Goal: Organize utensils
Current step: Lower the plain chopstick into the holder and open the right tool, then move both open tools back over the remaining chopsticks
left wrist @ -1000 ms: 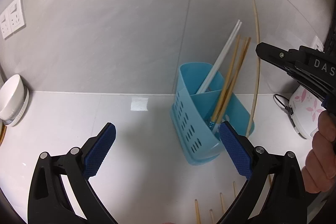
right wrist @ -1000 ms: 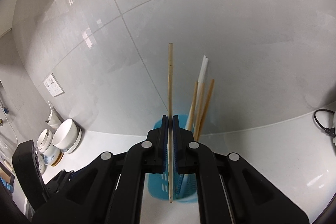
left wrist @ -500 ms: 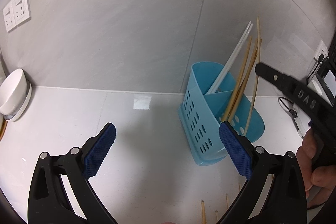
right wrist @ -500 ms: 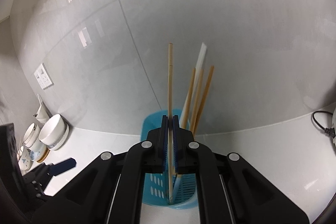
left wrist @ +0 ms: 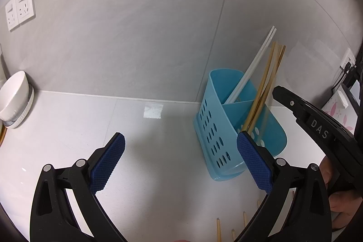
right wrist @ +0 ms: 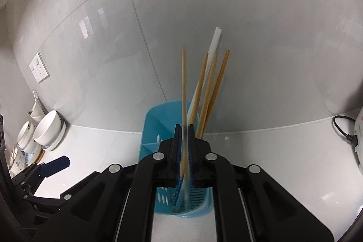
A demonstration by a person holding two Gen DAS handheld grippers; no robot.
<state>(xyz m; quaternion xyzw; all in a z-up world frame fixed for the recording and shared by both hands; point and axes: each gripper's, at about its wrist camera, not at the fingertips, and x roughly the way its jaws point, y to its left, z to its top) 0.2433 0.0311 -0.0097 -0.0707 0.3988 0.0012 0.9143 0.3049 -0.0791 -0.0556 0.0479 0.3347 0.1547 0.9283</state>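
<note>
- Two tools: my right gripper [right wrist: 185,152] has its ridged blue pads almost together around a thin, blurred wooden chopstick [right wrist: 184,87]; whether they still press it I cannot tell
- my left gripper [left wrist: 181,162] gapes wide, holding nothing
- perforated blue plastic holder [left wrist: 217,135] on the glossy white counter [left wrist: 79,128]

A bare white desk [left wrist: 74,128] stretches open from center toward 9 o'clock. At 3 o'clock a blue holder [left wrist: 217,135] bristling with chopsticks [left wrist: 265,85] blocks the way. Bowls [left wrist: 14,99] crowd the 9 o'clock edge; loose chopsticks [left wrist: 231,228] lie at 5 o'clock.

Blue perforated caddy [left wrist: 217,128], tan chopsticks [right wrist: 202,92], white bowl [left wrist: 13,90].
</note>
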